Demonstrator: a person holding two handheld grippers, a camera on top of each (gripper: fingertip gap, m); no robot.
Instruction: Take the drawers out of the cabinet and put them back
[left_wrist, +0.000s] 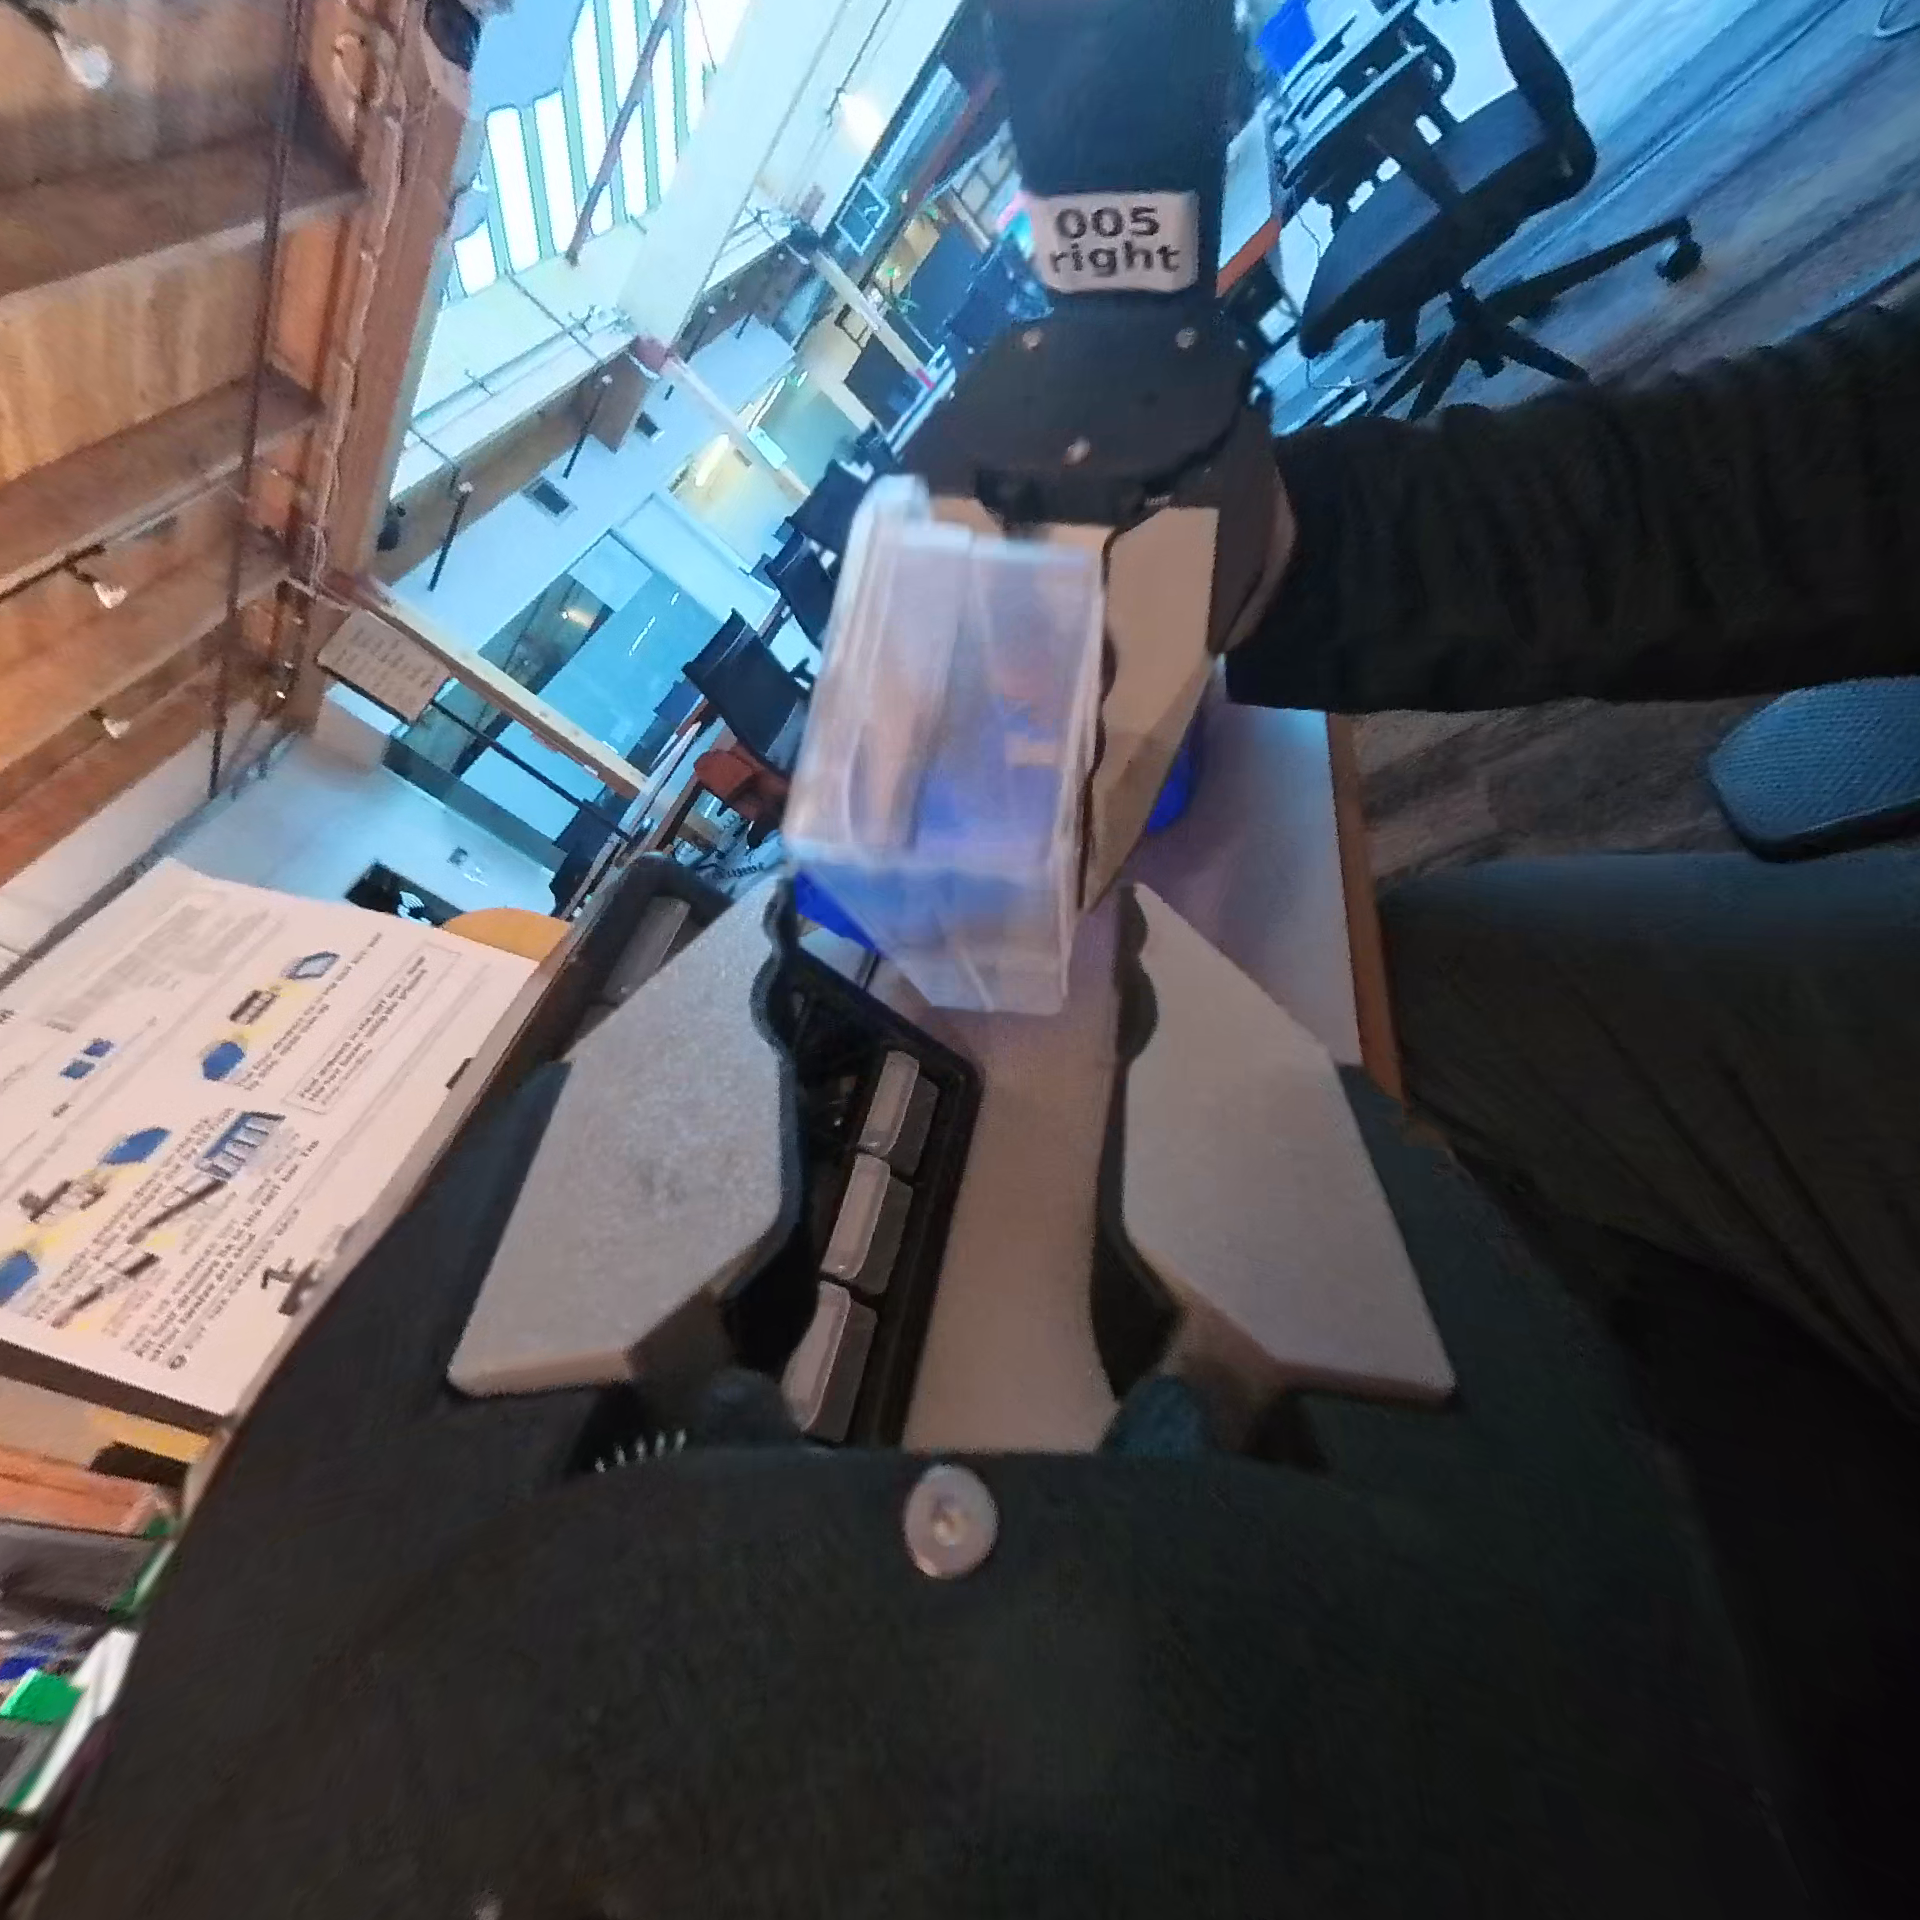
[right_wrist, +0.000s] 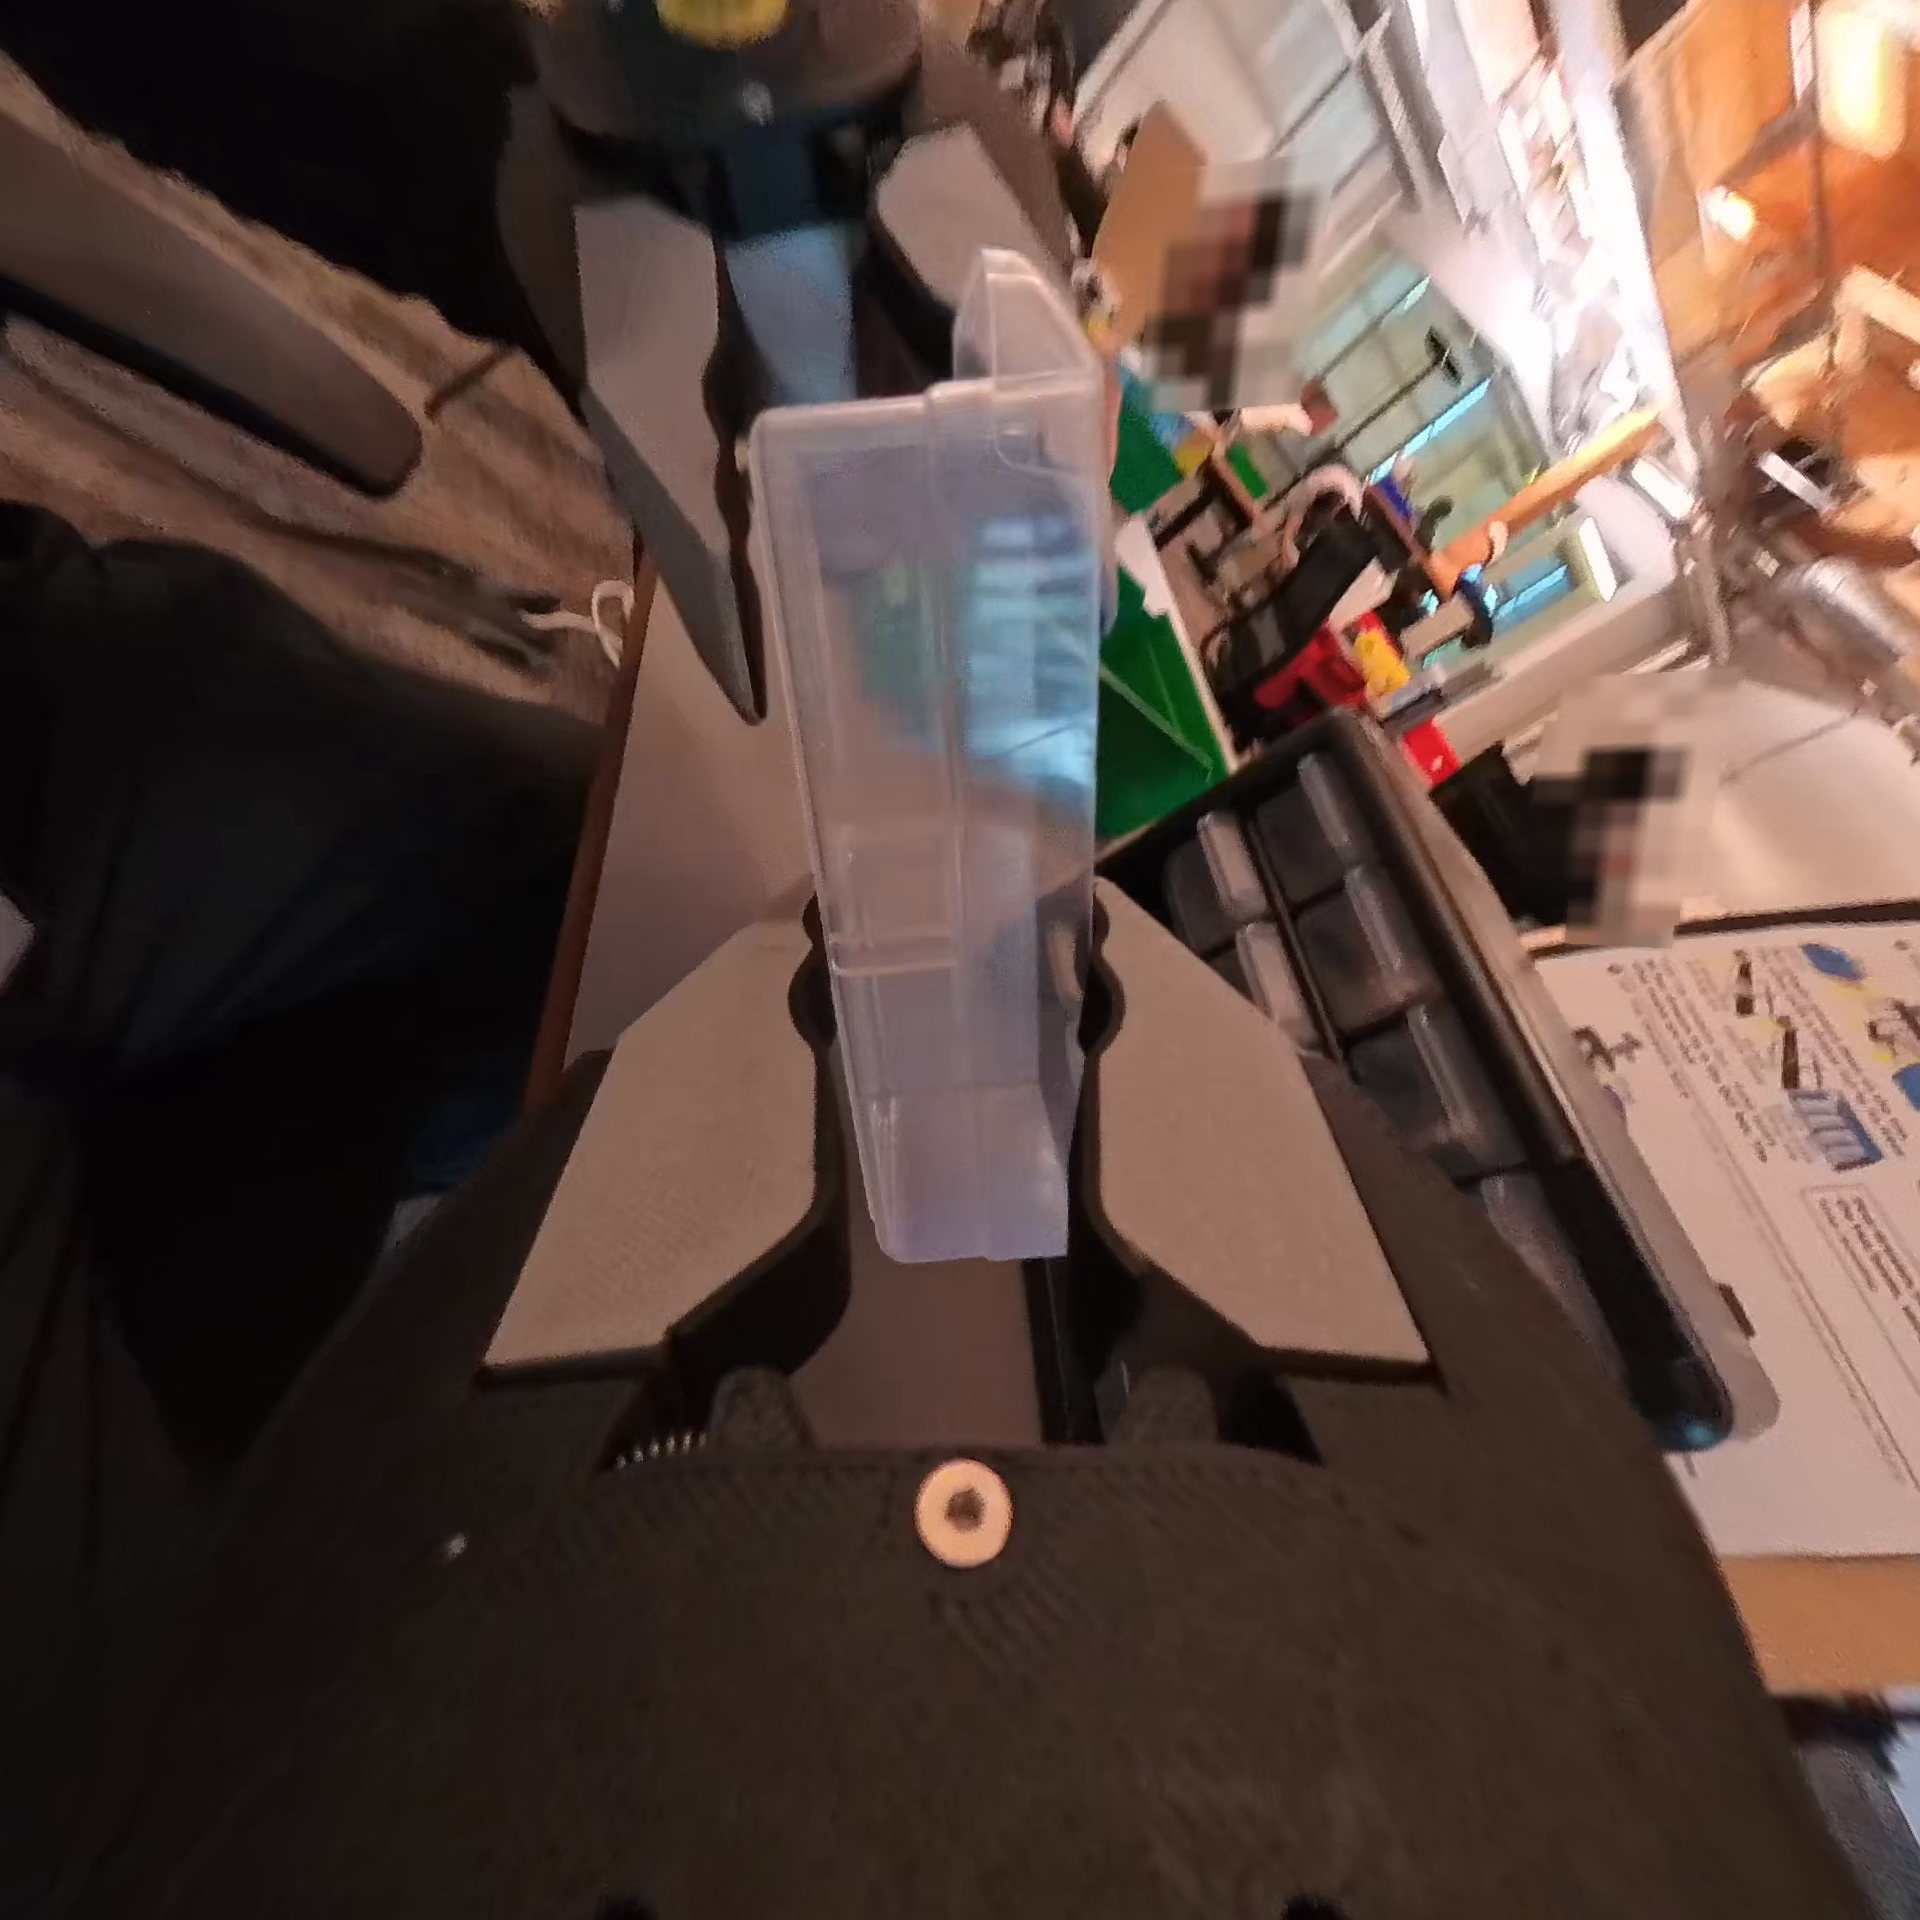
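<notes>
My right gripper (right_wrist: 951, 966) is shut on a clear plastic drawer (right_wrist: 956, 779) and holds it upright in the air, away from the cabinet. The black cabinet (right_wrist: 1351, 935), with several grey drawers still in it, lies on the table just right of it. In the left wrist view the same drawer (left_wrist: 945, 748) hangs in the right gripper (left_wrist: 1018, 707) straight ahead of me. My left gripper (left_wrist: 956, 914) is open and empty, and the cabinet (left_wrist: 883, 1195) shows between its fingers (left_wrist: 644, 1143). The left gripper also shows in the right wrist view (right_wrist: 821, 520), facing the drawer.
A printed instruction sheet (left_wrist: 208, 1122) lies on the table beside the cabinet; it also shows in the right wrist view (right_wrist: 1766, 1143). A blue object (left_wrist: 1174, 779) sits behind the right gripper. A person's dark sleeve (left_wrist: 1558, 540) reaches in. The table's edge (left_wrist: 1361, 894) runs close by.
</notes>
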